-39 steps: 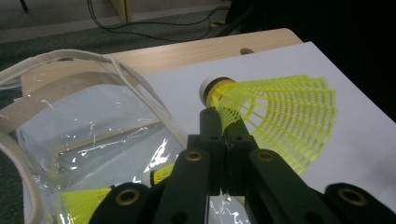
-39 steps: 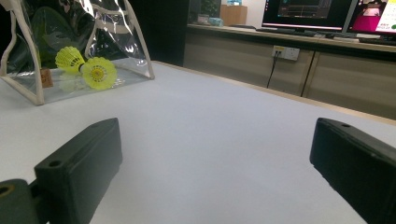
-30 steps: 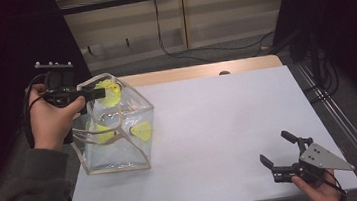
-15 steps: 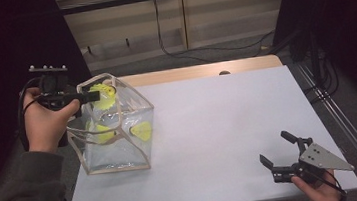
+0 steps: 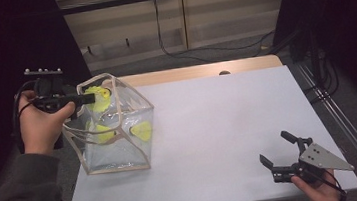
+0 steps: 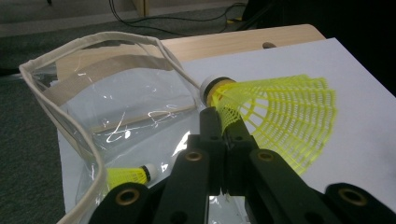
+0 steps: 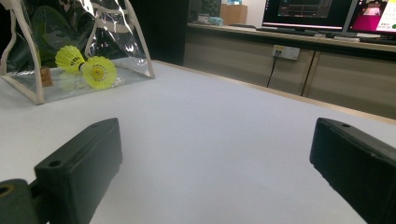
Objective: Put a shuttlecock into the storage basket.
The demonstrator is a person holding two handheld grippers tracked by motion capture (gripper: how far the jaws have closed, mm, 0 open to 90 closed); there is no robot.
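A wide white table top (image 5: 229, 125) takes up most of the scene, and every place below is given from the clear plastic bag with cream fabric edging (image 5: 112, 132) that stands open near the table's left side.

Inside the bag, on its floor, lie two yellow mesh-skirted shuttlecocks (image 5: 142, 131).

Just above the bag's open rim, at its far left corner, a hand holds the left gripper (image 5: 88, 98), a black two-jaw tool. Its jaws are pressed together on the skirt of a third yellow shuttlecock with a white cork tip (image 6: 275, 112). In the left gripper view this shuttlecock sits right at the jaw tips, its tip pointing towards the bag's mouth and its skirt fanning out to the right over the table.

Well apart from the bag, at the table's near right corner, the other hand rests the right gripper (image 5: 280, 157) on the surface. Its jaws stand spread wide with nothing between them.

The step in hand looks like carrying a shuttlecock across the bag's rim, either into the bag or out of it; which way cannot be told. The next move likely calls for clearing the soft rim without snagging the mesh skirt, then parting the jaws over the chosen spot.
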